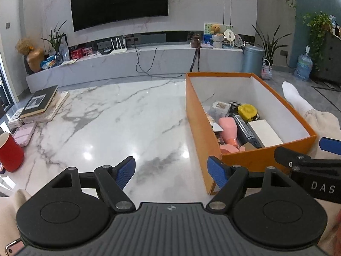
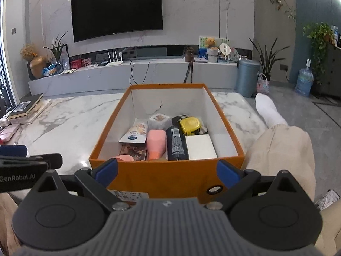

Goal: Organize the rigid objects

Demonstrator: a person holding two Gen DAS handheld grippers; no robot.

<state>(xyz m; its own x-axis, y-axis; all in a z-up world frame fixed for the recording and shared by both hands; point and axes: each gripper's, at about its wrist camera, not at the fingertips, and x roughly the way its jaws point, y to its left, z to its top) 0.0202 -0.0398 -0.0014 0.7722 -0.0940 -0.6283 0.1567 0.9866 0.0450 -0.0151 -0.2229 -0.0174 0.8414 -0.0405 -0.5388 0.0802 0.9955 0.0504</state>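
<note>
An orange cardboard box (image 2: pixel 168 177) stands on the marble table (image 1: pixel 110 119), right of centre in the left wrist view (image 1: pixel 198 123). Inside lie a pink bottle (image 2: pixel 156 144), a black can (image 2: pixel 176 144), a white box (image 2: pixel 200 147), a yellow tape measure (image 2: pixel 190 125) and small packets. My left gripper (image 1: pixel 171 173) is open and empty over the bare table, left of the box's near corner. My right gripper (image 2: pixel 168 171) is open and empty, in front of the box's near wall, its fingers apart at either side of that wall.
A red mug (image 1: pixel 9 153), a pink case (image 1: pixel 24 135) and stacked books (image 1: pixel 40 104) sit at the table's left edge. A person's leg with a white sock (image 2: pixel 270 113) lies right of the box. A TV console stands behind the table.
</note>
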